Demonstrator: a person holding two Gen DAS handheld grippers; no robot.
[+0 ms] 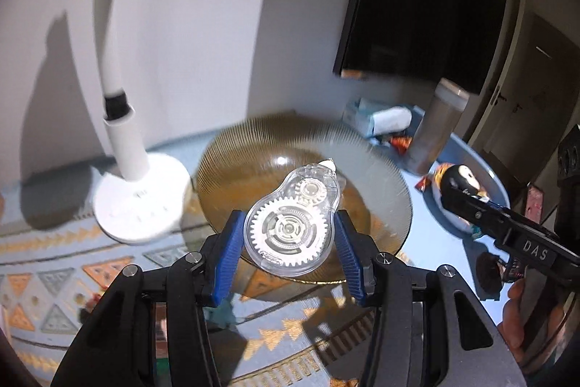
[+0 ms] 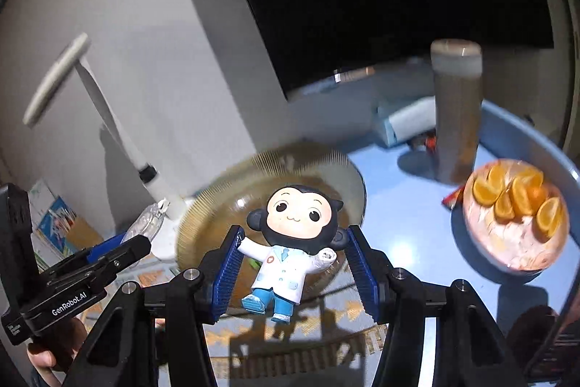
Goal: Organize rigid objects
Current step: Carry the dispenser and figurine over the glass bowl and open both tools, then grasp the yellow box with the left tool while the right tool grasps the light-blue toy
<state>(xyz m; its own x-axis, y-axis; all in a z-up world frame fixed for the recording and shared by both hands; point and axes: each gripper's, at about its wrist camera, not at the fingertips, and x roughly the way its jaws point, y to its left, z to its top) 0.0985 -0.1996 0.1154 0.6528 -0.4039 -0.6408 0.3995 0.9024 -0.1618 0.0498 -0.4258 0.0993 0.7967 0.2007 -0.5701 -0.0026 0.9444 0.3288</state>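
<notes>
- "DAS": white capitals on the black body of the right gripper (image 1: 471, 202), read in the left wrist view.
- "GenRobot.AI": white lettering on the black body of the left gripper (image 2: 145, 227), read in the right wrist view. A smaller white marking sits on the end of the same body; too small to read.
- Printed booklet (image 2: 54, 220) by the wall: coloured print, text too blurred to read.
</notes>
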